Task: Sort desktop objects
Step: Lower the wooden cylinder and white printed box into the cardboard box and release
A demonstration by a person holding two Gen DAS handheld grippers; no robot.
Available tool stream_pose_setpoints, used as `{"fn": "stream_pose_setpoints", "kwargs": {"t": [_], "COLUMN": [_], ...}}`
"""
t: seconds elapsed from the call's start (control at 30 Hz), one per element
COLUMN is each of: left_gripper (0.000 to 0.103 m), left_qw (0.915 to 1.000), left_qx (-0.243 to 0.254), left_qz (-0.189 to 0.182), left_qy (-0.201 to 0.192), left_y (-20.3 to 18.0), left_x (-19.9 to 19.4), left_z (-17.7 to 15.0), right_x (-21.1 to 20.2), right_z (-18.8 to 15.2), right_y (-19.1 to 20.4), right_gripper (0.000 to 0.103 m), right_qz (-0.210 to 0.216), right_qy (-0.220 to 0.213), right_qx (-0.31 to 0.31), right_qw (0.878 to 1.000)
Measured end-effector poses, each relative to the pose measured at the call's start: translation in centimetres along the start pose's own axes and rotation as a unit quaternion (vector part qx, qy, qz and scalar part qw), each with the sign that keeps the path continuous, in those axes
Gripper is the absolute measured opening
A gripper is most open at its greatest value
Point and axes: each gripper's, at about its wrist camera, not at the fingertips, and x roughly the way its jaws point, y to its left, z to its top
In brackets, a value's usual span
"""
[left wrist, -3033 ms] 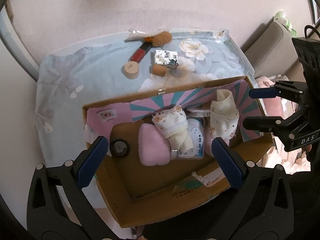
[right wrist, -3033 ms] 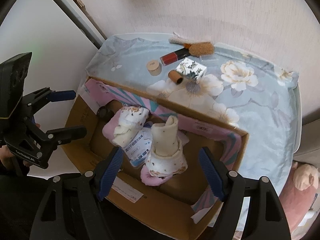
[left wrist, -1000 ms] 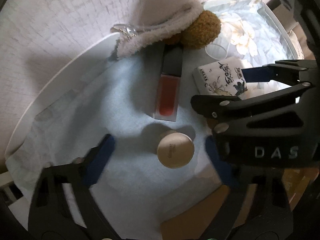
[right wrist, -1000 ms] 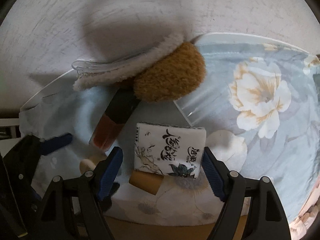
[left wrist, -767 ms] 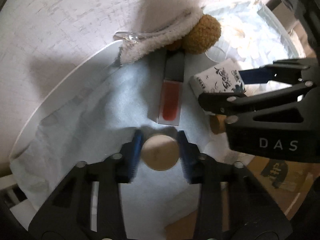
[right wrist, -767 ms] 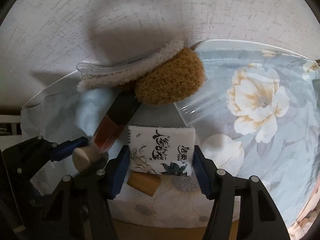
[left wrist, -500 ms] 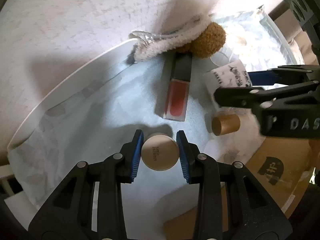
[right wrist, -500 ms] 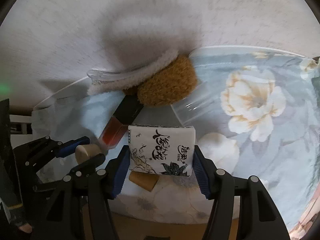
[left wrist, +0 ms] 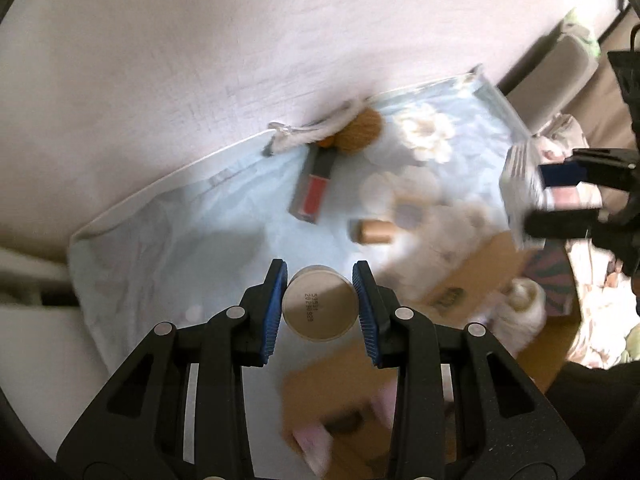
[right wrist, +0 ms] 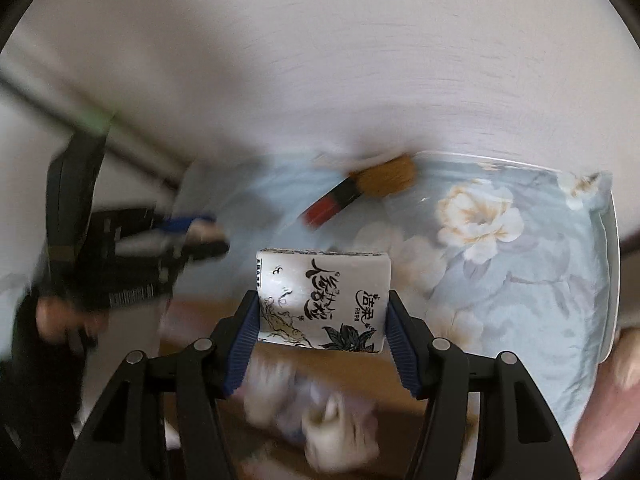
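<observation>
Left wrist view: the left gripper [left wrist: 320, 304] is pinching a small round beige jar [left wrist: 319, 307], blue pads [left wrist: 273, 312] pressed on both sides, printed digits on the flat face toward the camera. The jar is held up off the floral tablecloth [left wrist: 168, 232]. Past the jar on the cloth there's a red lip gloss tube [left wrist: 314, 188], with a brown fuzzy puff [left wrist: 358, 132] just beyond the tube at the wall edge, and a little cork-coloured cylinder [left wrist: 374, 231] lying on its side to the right of the jar. Below and right of the jar is the cardboard box [left wrist: 472, 276], pretty blurry. The right gripper [left wrist: 560, 196] shows right of the box's far wall, clamped on a white tissue pack [left wrist: 520, 196]

Right wrist view: the right gripper's pads squeeze the tissue pack [right wrist: 323, 306] by its two short sides, black calligraphy facing the camera, lifted above the near edge of the tablecloth [right wrist: 520, 280]. Beyond the pack sit the lip gloss [right wrist: 330, 206] and puff [right wrist: 386, 178]. Left of the pack the left gripper [right wrist: 196, 236] is smeared by blur, can't tell its grip here
</observation>
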Motion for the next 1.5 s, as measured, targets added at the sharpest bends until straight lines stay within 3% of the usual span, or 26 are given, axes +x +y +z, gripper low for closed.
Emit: {"fn": "stream_pose_setpoints", "kwargs": {"t": [0.2, 0.37, 0.57, 0.8, 1.17, 1.2, 1.23, 1.3, 1.33, 1.37, 1.5], "left_gripper": [0.031, 0.031, 0.031, 0.031, 0.031, 0.031, 0.033, 0.049, 0.089, 0.101, 0.103], "left_qw": [0.9999, 0.9999, 0.9986, 0.9964, 0.9957, 0.9954, 0.9950, 0.9950, 0.9952, 0.9954, 0.9962], "left_qx": [0.000, -0.014, -0.051, -0.082, -0.090, -0.092, -0.095, -0.090, -0.083, -0.080, -0.080], "left_qz": [0.001, 0.002, -0.004, -0.007, 0.004, 0.002, 0.001, 0.025, 0.037, 0.042, 0.030], "left_qy": [-0.012, -0.001, 0.012, 0.021, 0.022, 0.024, 0.030, 0.036, 0.037, 0.034, 0.015], "left_y": [-4.2, -6.2, -7.7, -8.4, -7.9, -7.9, -7.9, -8.1, -8.3, -8.4, -8.4], "left_x": [-3.0, -3.4, -1.6, 0.2, 0.6, 0.7, 0.9, 1.1, 1.2, 1.1, 0.8], "left_z": [-3.7, -7.5, -11.3, -13.3, -13.2, -13.0, -12.9, -12.7, -12.7, -12.6, -12.4], "right_x": [-0.9, 0.0, 1.0, 2.3, 3.0, 3.1, 3.3, 3.2, 3.0, 2.9, 2.4], "right_z": [-6.3, -8.7, -11.0, -12.4, -12.2, -12.2, -12.2, -12.4, -12.4, -12.4, -12.2], "right_y": [4.3, 6.0, 8.2, 8.2, 7.6, 7.6, 7.7, 7.7, 7.6, 7.5, 6.9], "right_gripper": [0.056, 0.056, 0.056, 0.056, 0.057, 0.059, 0.069, 0.080, 0.080, 0.080, 0.081], "right_qz": [0.013, 0.041, 0.045, 0.043, 0.021, 0.017, 0.012, 0.004, 0.003, 0.001, -0.008], "right_qy": [0.014, 0.032, 0.055, 0.077, 0.081, 0.086, 0.094, 0.096, 0.092, 0.089, 0.079], "right_qx": [-0.149, -0.178, -0.226, -0.232, -0.215, -0.215, -0.216, -0.219, -0.220, -0.221, -0.217], "right_qw": [0.989, 0.983, 0.972, 0.969, 0.973, 0.973, 0.972, 0.971, 0.971, 0.971, 0.973]}}
